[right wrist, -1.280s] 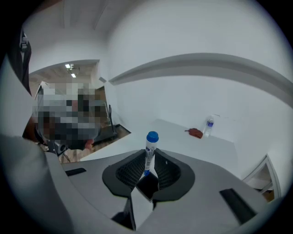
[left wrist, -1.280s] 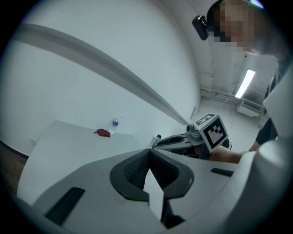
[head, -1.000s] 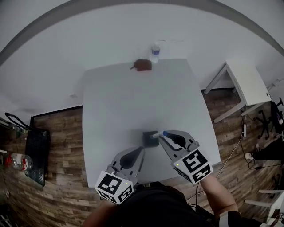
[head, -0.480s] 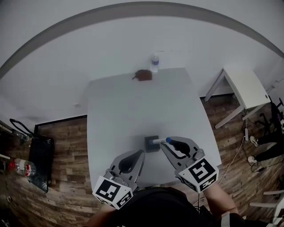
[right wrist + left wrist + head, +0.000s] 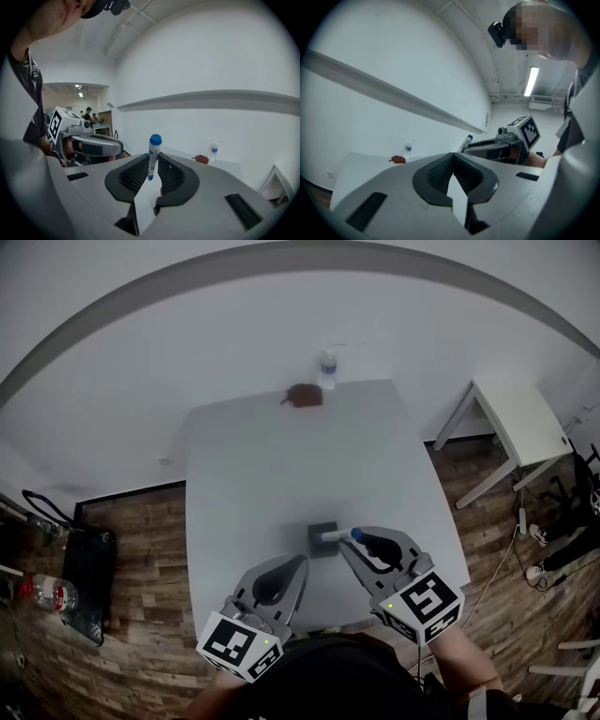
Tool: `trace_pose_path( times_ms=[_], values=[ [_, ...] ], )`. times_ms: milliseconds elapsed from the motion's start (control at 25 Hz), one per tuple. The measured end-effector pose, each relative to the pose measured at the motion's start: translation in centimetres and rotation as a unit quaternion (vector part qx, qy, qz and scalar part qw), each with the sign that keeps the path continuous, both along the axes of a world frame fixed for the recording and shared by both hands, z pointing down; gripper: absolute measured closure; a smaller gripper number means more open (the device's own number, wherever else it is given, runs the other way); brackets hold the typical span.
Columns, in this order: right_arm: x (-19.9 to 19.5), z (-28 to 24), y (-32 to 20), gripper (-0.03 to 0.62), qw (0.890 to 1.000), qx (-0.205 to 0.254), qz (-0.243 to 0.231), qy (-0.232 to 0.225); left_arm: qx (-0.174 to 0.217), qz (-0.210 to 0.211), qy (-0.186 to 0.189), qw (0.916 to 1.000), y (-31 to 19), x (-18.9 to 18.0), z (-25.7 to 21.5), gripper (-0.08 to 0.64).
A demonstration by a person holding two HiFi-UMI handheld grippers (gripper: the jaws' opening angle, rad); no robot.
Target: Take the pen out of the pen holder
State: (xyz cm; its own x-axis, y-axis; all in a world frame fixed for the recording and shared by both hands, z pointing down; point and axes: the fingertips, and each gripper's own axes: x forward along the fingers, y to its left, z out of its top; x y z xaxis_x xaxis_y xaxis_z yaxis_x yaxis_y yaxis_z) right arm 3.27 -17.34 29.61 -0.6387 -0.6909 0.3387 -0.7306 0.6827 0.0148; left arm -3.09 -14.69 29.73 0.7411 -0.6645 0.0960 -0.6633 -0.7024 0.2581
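Head view, pen holder (image 5: pixel 319 542): a small dark box near the front edge of the white table (image 5: pixel 281 465). Its inside reads only as dark, so I cannot tell whether anything remains in it.
Head view, pen (image 5: pixel 339 535): a white barrel with a blue cap, caught at the tip of the right gripper (image 5: pixel 361 542). Its tail overlaps the holder's right edge from this angle.
Head view, left gripper (image 5: pixel 292 563): near the table's front edge, just beside the holder and not touching it.
Head view, far edge: a water bottle (image 5: pixel 327 369) and a brown object (image 5: pixel 303 395) stand well apart from the work.
Left gripper view, jaws: the pads are drawn together with nothing between them — this gripper is empty. The other gripper and the pen's blue cap show beyond it.
Right gripper view, jaws: the pads are pinched onto the pen's lower barrel. The pen stands upright with its blue cap on top.
Right gripper view, pen end: the bottom tip hangs free between the pads, with no holder around it.
Progress: the pen looks gripped and clear of the holder, or very nearly so — the extraction seems essentially done.
Left to do: probably carrying the pen away from the holder.
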Motion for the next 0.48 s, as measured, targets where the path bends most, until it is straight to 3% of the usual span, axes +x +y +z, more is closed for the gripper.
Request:
trace_pose_path(
  times_ms=[480],
  values=[
    [-0.14, 0.39, -0.19, 0.526, 1.0, -0.003, 0.0, -0.003, -0.002, -0.002, -0.002, 1.0, 0.03, 0.08, 0.23, 0.555]
  ],
)
